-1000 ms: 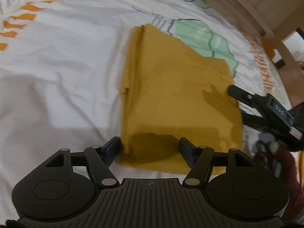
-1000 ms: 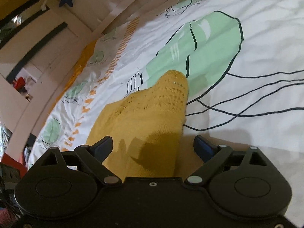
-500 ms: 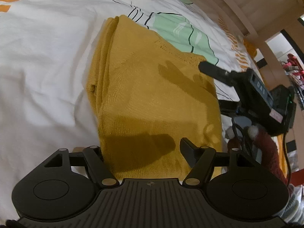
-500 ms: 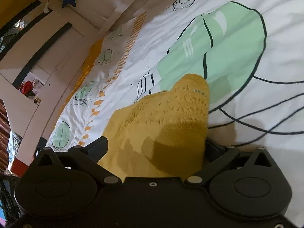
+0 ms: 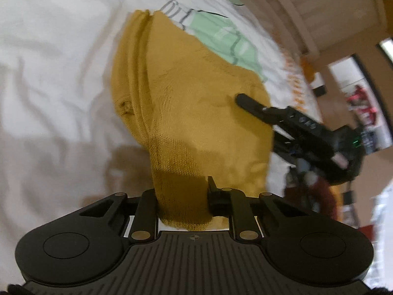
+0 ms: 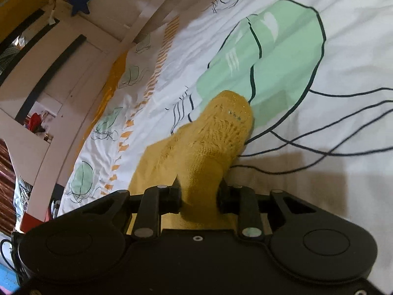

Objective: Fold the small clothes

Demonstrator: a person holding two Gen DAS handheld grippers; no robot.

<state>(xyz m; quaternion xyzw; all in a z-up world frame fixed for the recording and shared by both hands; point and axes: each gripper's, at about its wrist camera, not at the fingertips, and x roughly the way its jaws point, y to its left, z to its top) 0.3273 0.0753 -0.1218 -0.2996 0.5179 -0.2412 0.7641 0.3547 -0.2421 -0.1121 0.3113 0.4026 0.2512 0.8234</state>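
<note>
A folded mustard-yellow knit garment [image 5: 191, 103] lies on the white bed cover with green jellyfish prints [image 5: 49, 73]. My left gripper [image 5: 183, 196] is closing on the garment's near edge, and the knit bunches between its pads. In the left wrist view my right gripper [image 5: 260, 113] reaches in over the garment's right edge. In the right wrist view my right gripper [image 6: 199, 196] is closing on the lace-patterned corner of the garment [image 6: 216, 132], which is gathered up between its pads.
A pale wooden bed frame [image 6: 103, 56] runs along the far side of the bed cover [image 6: 319, 147]. A blue star [image 6: 82, 0] hangs on the wall behind it. Beyond the bed stands a shelf with red things [image 5: 361, 98].
Both grippers closed from wide open onto the garment's edges, bunching the knit between their pads. The left gripper tilted and the garment's near edge lifted a little.
</note>
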